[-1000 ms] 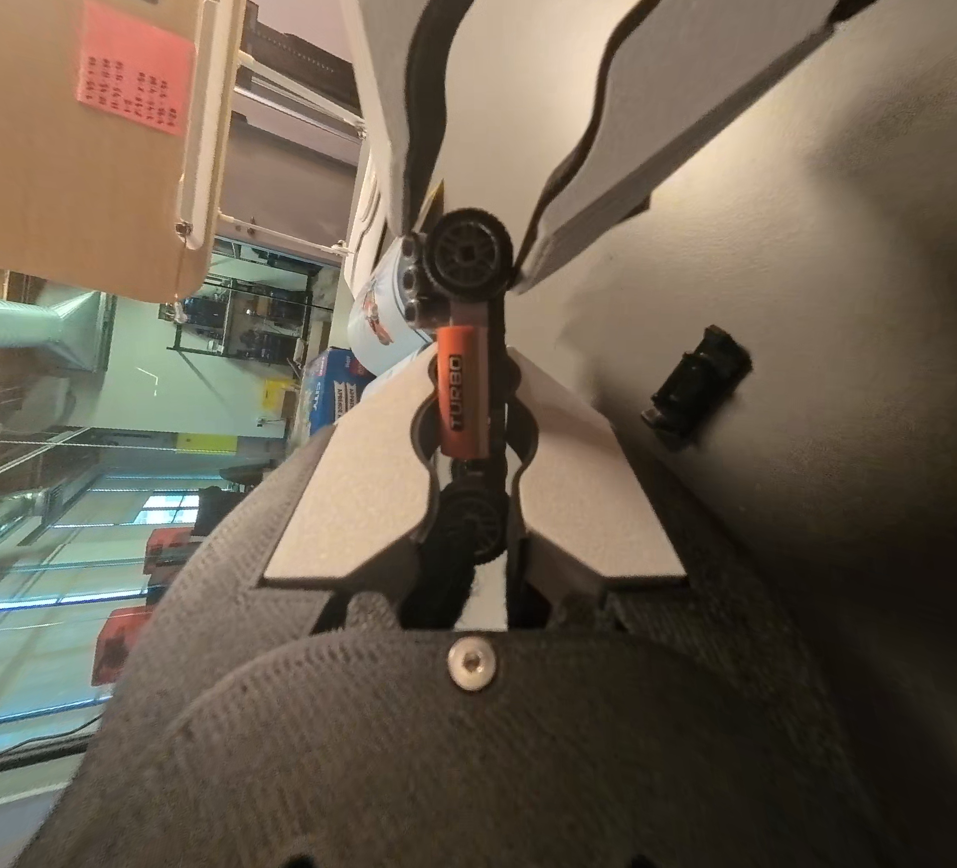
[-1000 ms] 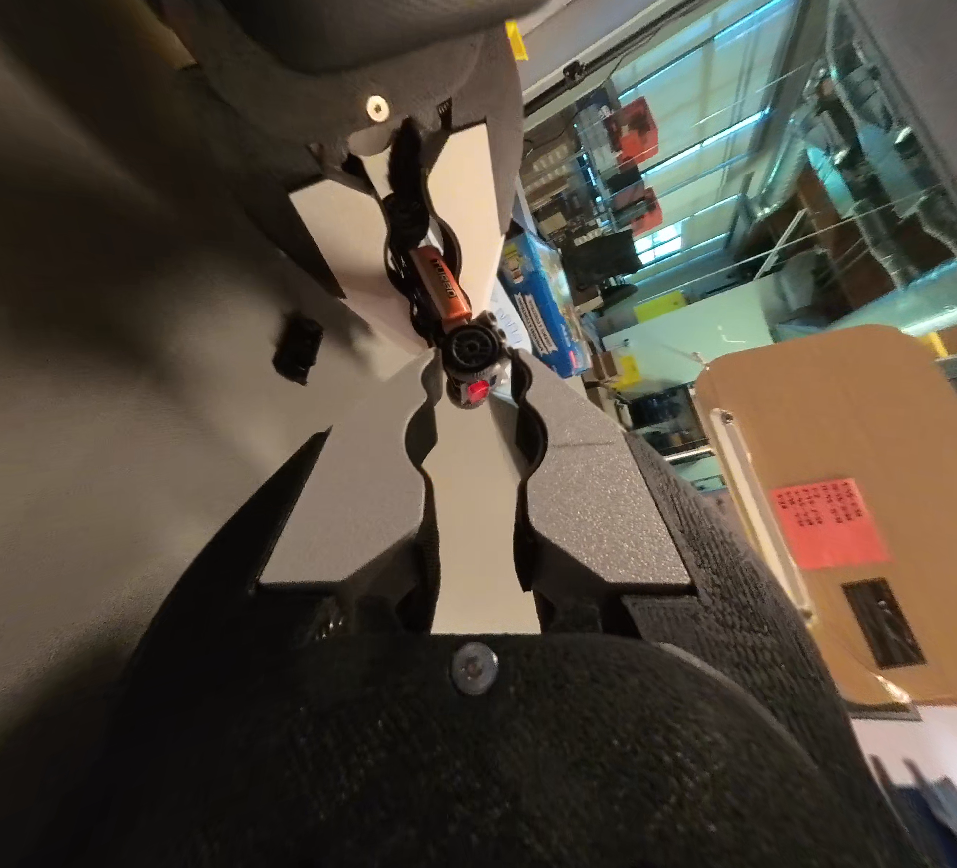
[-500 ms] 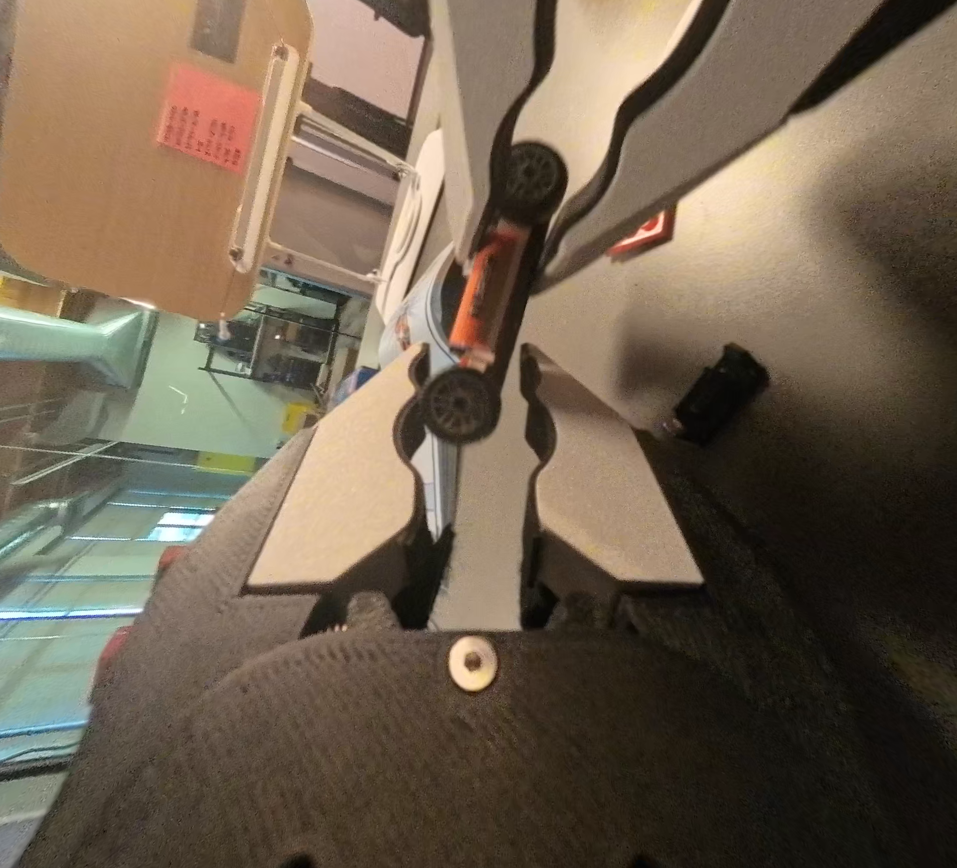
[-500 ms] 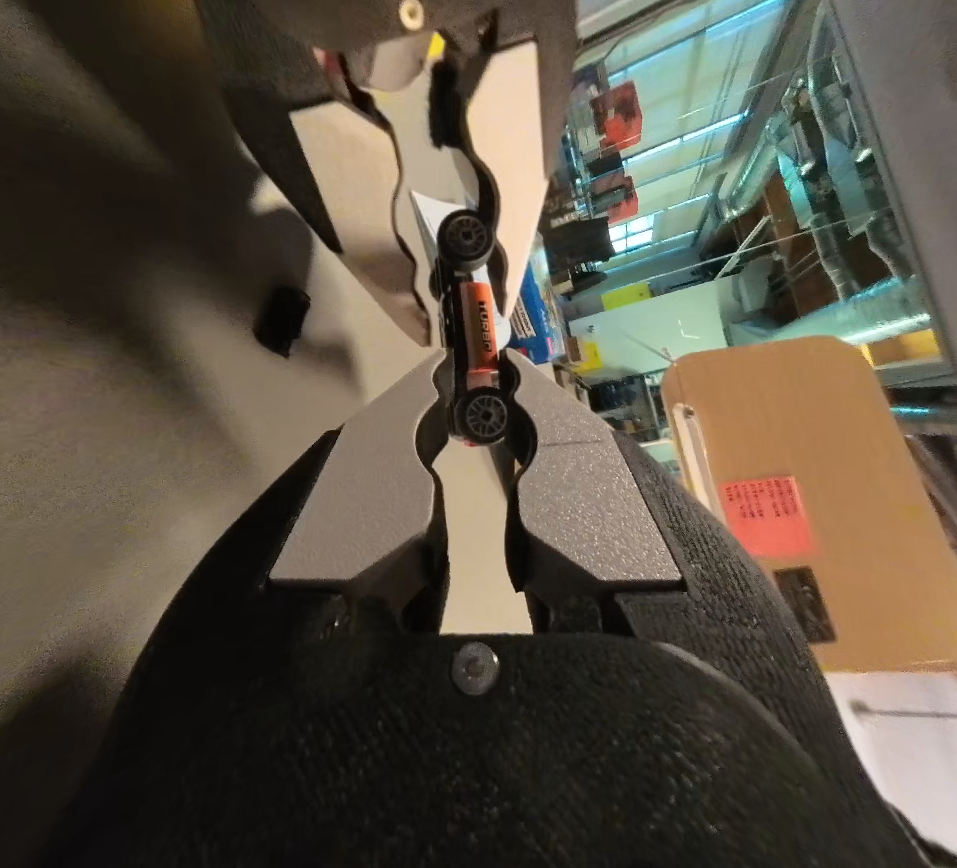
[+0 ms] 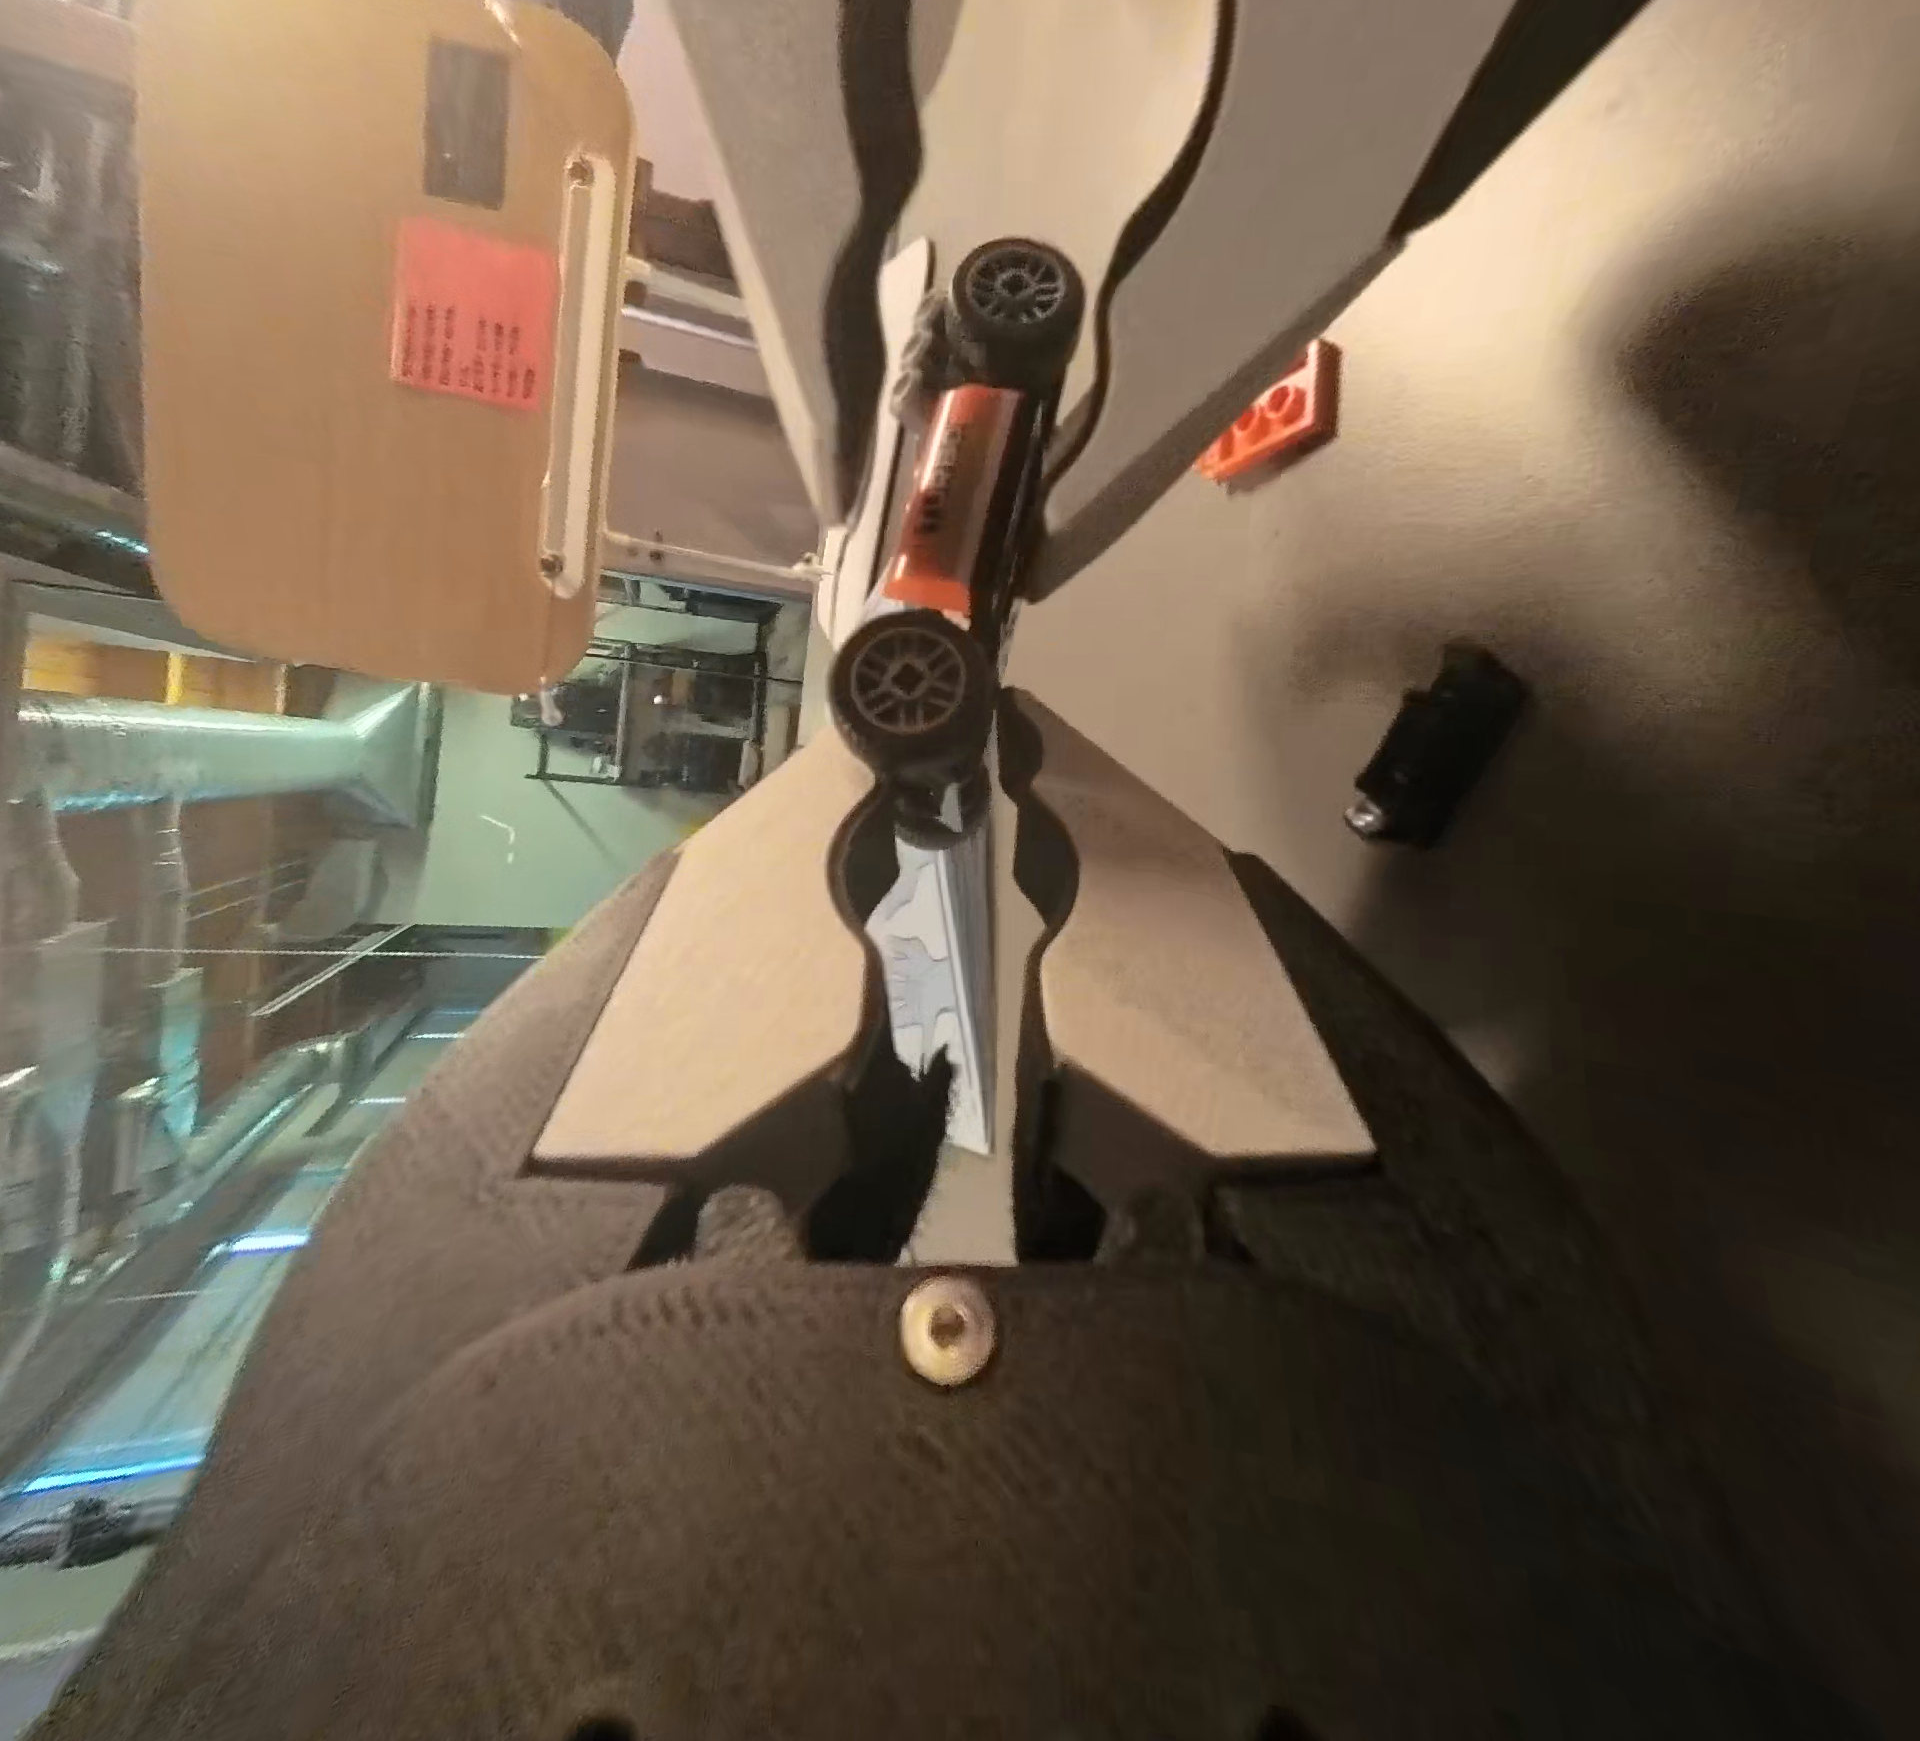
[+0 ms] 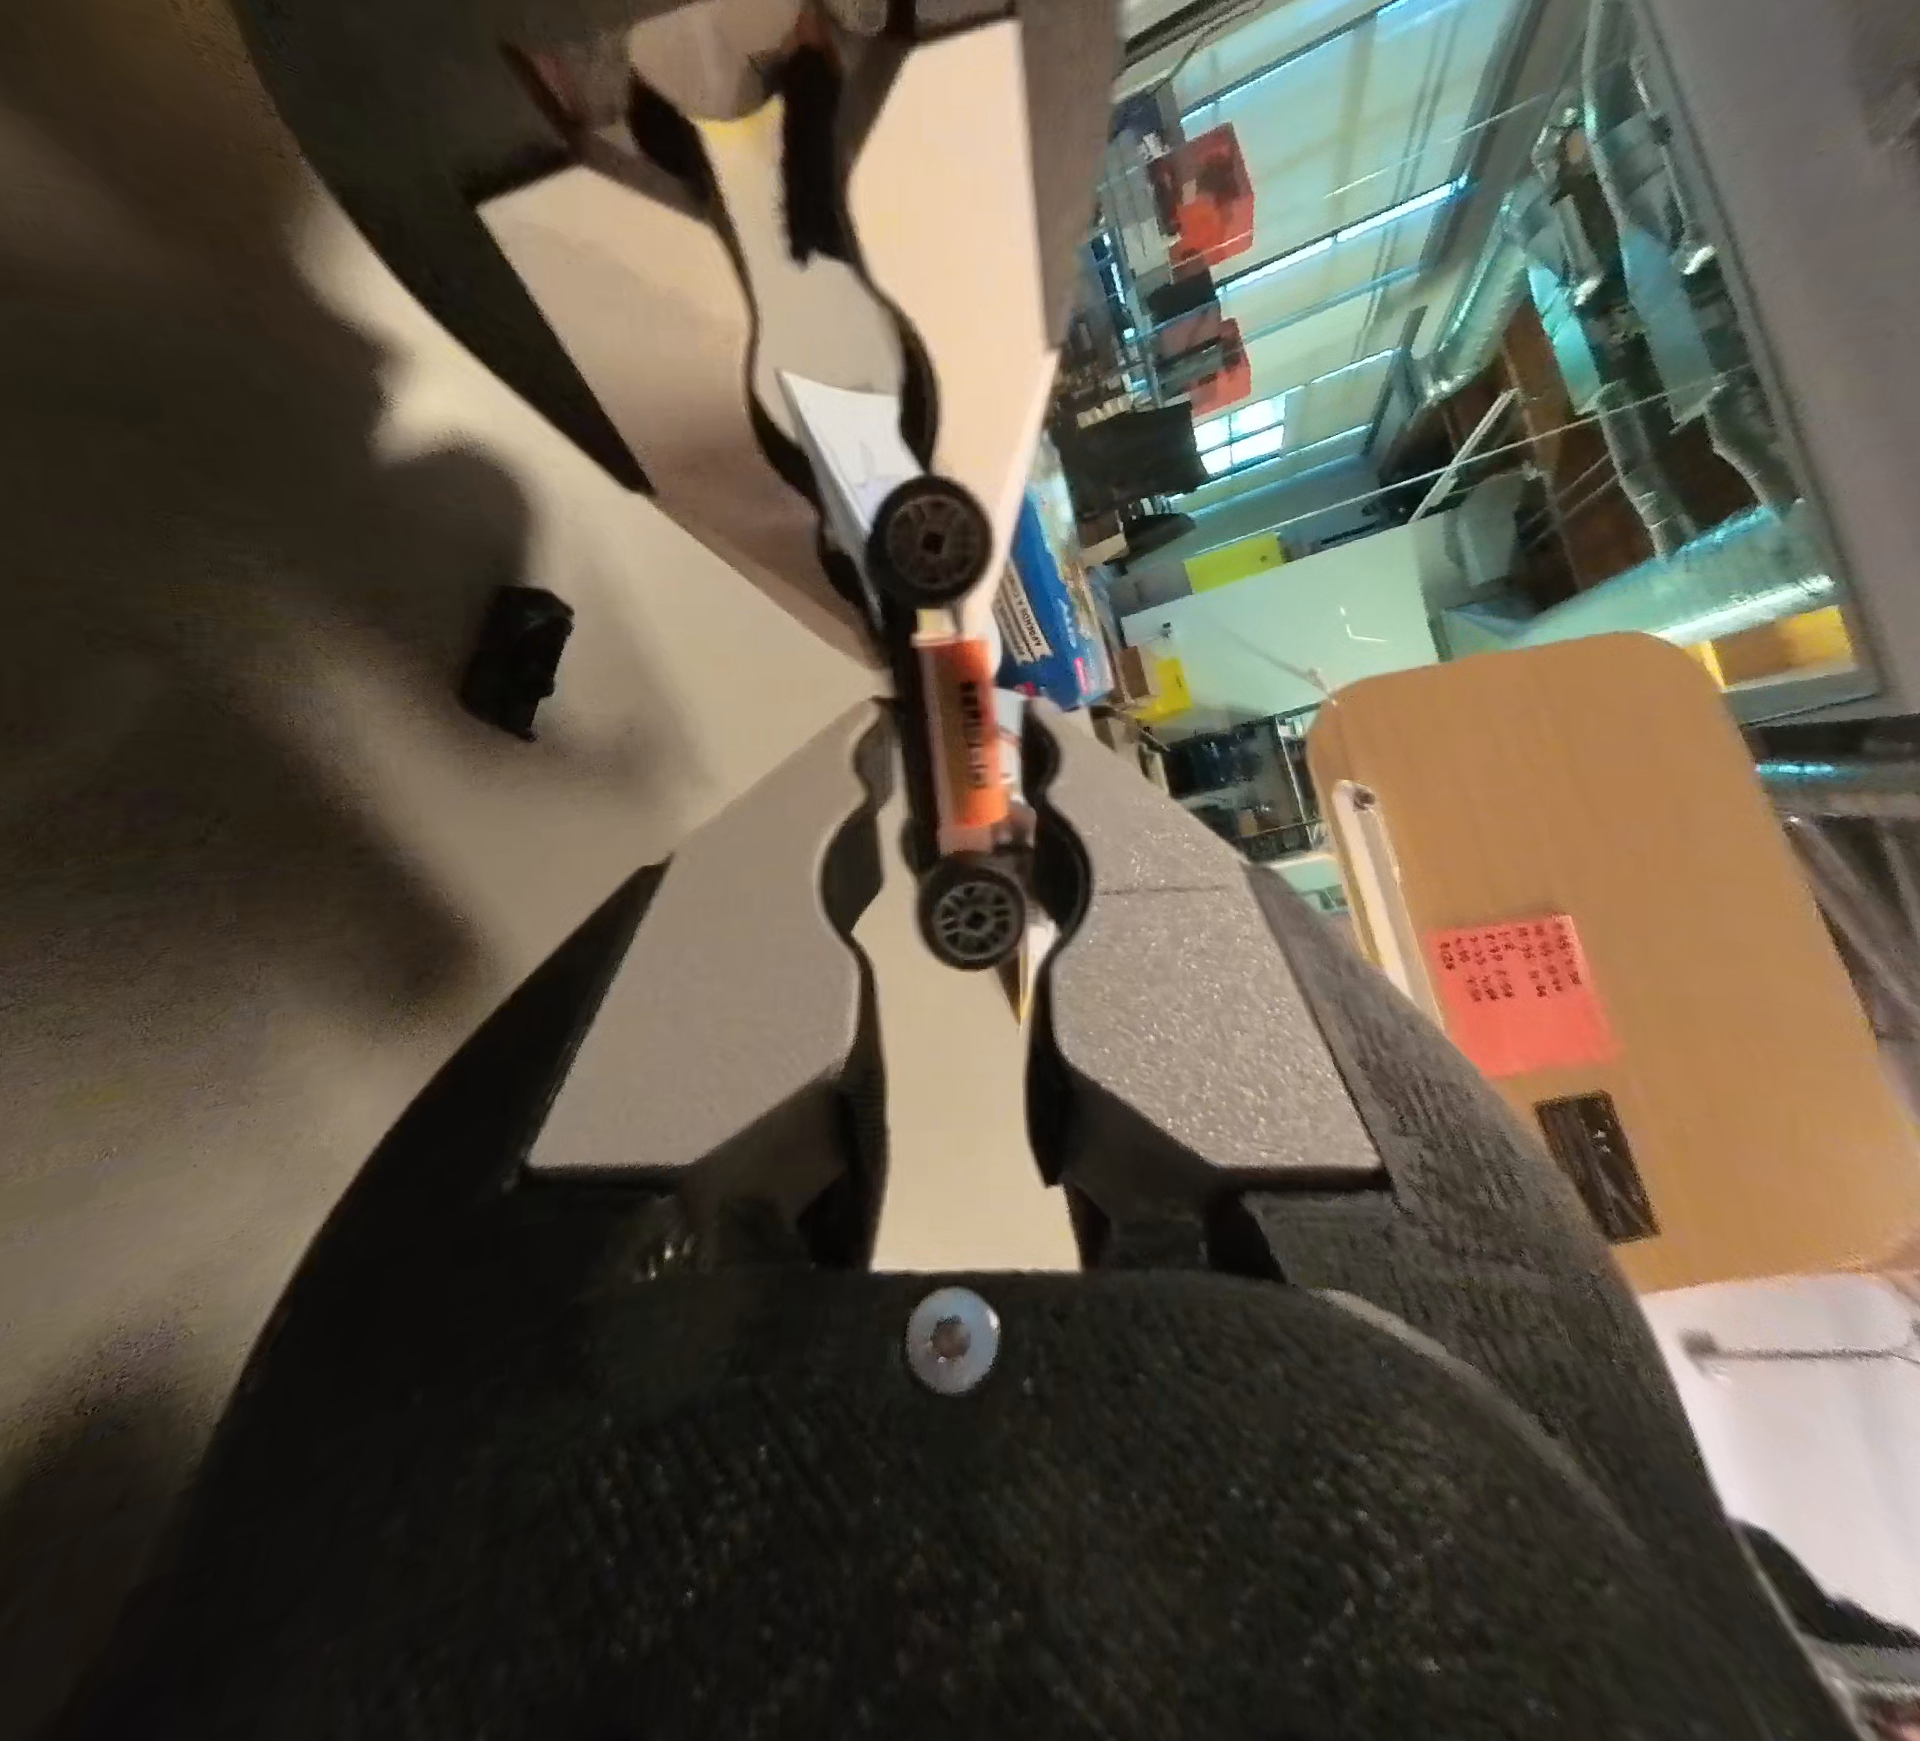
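Spanning both grippers, a toy car with an orange side panel hangs above the table — right gripper clamps its rear half, left gripper pinches its front end.

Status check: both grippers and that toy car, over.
Left gripper shut on toy car, wheel end. Right gripper around its other end, contact unclear. Car off the table. Black block, red brick lie aside.
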Available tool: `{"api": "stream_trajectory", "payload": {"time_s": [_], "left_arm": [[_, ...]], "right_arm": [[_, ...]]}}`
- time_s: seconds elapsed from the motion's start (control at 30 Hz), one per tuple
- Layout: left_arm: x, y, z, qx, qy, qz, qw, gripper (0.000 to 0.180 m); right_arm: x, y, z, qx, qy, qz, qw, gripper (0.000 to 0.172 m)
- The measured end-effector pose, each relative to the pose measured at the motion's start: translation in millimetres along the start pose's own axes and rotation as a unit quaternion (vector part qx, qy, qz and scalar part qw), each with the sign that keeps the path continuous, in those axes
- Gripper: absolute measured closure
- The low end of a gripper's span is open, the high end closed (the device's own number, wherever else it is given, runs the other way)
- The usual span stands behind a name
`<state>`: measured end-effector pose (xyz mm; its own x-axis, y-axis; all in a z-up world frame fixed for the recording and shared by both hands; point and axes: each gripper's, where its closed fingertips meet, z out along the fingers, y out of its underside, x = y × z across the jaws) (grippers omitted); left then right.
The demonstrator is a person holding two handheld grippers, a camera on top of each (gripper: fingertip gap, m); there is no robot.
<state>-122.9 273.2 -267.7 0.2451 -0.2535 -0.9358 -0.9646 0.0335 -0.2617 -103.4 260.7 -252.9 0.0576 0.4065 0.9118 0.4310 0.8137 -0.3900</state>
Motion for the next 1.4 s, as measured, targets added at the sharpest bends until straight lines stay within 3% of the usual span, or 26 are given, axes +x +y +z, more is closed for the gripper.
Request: {"api": "stream_trajectory", "payload": {"time_s": [0.13, 0.23, 0.3, 0.37, 0.47, 0.53, 0.7, 0.77, 0.8, 0.93, 1.07, 1.17, 1.27, 1.33, 1.4], "left_arm": [[-10.4, -8.1, -5.2, 0.042, -0.022, -0.033, 0.998, 0.164], [-10.0, -25.8, -18.2, 0.139, 0.027, -0.137, 0.980, 0.144], [-16.1, -44.4, -34.1, 0.224, 0.095, -0.265, 0.933, 0.123], [-36.5, -55.0, -49.3, 0.296, 0.139, -0.389, 0.861, 0.111], [-43.1, -47.7, -47.6, 0.304, 0.203, -0.497, 0.787, 0.102], [-38.3, -54.9, -53.0, 0.332, 0.244, -0.524, 0.745, 0.119], [-33.2, -75.8, -71.3, 0.392, 0.307, -0.525, 0.690, 0.162], [-33.9, -78.5, -76.0, 0.399, 0.334, -0.533, 0.668, 0.164], [-33.2, -76.2, -73.5, 0.386, 0.341, -0.535, 0.669, 0.165], [-29.7, -63.8, -60.2, 0.337, 0.312, -0.516, 0.723, 0.165], [-26.6, -49.8, -44.5, 0.281, 0.239, -0.461, 0.807, 0.165], [-25.8, -44.6, -38.8, 0.262, 0.217, -0.447, 0.827, 0.165], [-26.2, -38.4, -31.6, 0.237, 0.161, -0.402, 0.870, 0.165], [-27.6, -38.0, -32.2, 0.238, 0.121, -0.346, 0.899, 0.165], [-26.8, -36.8, -34.4, 0.241, 0.088, -0.284, 0.924, 0.165]], "right_arm": [[5.3, -7.0, -6.7, 0.021, 0.007, 0.005, 1.000, 0.156], [8.6, -21.0, -17.6, 0.095, -0.038, 0.109, 0.989, 0.156], [18.6, -26.4, -24.7, 0.142, -0.072, 0.226, 0.961, 0.158], [28.9, -32.1, -33.1, 0.198, -0.114, 0.336, 0.914, 0.157], [44.1, -42.5, -48.0, 0.280, -0.182, 0.468, 0.818, 0.157], [49.0, -47.2, -53.8, 0.311, -0.214, 0.511, 0.772, 0.157], [46.6, -52.0, -59.0, 0.330, -0.275, 0.559, 0.709, 0.157], [46.7, -52.4, -60.3, 0.334, -0.293, 0.575, 0.687, 0.157], [45.7, -49.6, -56.9, 0.323, -0.286, 0.576, 0.694, 0.158], [41.2, -38.8, -45.1, 0.275, -0.243, 0.547, 0.752, 0.156], [37.7, -22.2, -33.9, 0.212, -0.170, 0.482, 0.833, 0.155], [36.2, -15.8, -28.4, 0.180, -0.138, 0.449, 0.865, 0.156], [37.5, -7.3, -23.7, 0.139, -0.073, 0.371, 0.915, 0.164], [37.2, -8.8, -25.3, 0.143, -0.059, 0.343, 0.927, 0.164], [34.7, -11.4, -27.6, 0.162, -0.084, 0.360, 0.915, 0.160]]}}
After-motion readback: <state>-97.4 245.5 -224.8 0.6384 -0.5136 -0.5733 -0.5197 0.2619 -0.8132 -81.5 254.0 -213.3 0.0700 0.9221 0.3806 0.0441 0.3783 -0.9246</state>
